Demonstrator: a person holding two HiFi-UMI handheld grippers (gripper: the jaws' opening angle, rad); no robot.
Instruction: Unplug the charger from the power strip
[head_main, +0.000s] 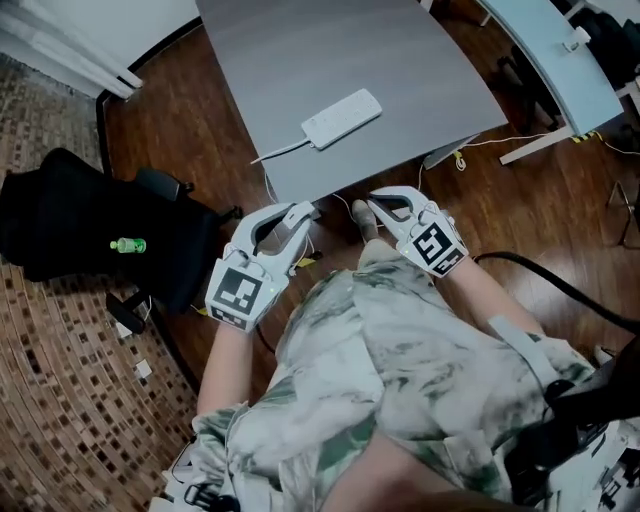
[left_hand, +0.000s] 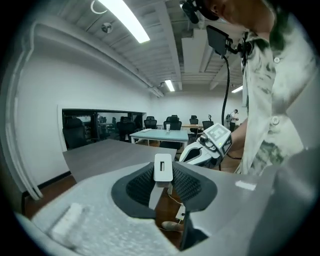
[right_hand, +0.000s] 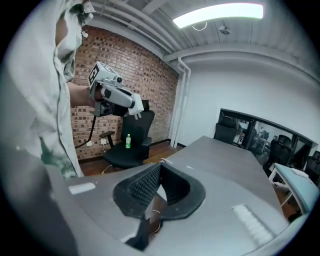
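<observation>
The white power strip (head_main: 341, 118) lies on the grey table (head_main: 300, 60), its cord running off the near edge. No plug shows in it. My left gripper (head_main: 303, 212) hovers over the floor just short of that edge, close to the person's body. Its jaws are shut on a small white charger (left_hand: 163, 167) pinched at their tips, a slot in the charger's face turned toward the camera. My right gripper (head_main: 372, 205) hangs beside it, also off the table. Its black pads (right_hand: 145, 185) meet at the tips with nothing between them.
A black office chair (head_main: 90, 235) with a green bottle (head_main: 127, 245) on its seat stands on the floor at the left. A light blue desk (head_main: 560, 50) sits at the upper right. Cables (head_main: 560, 285) trail over the wooden floor near the person's shoe (head_main: 365, 222).
</observation>
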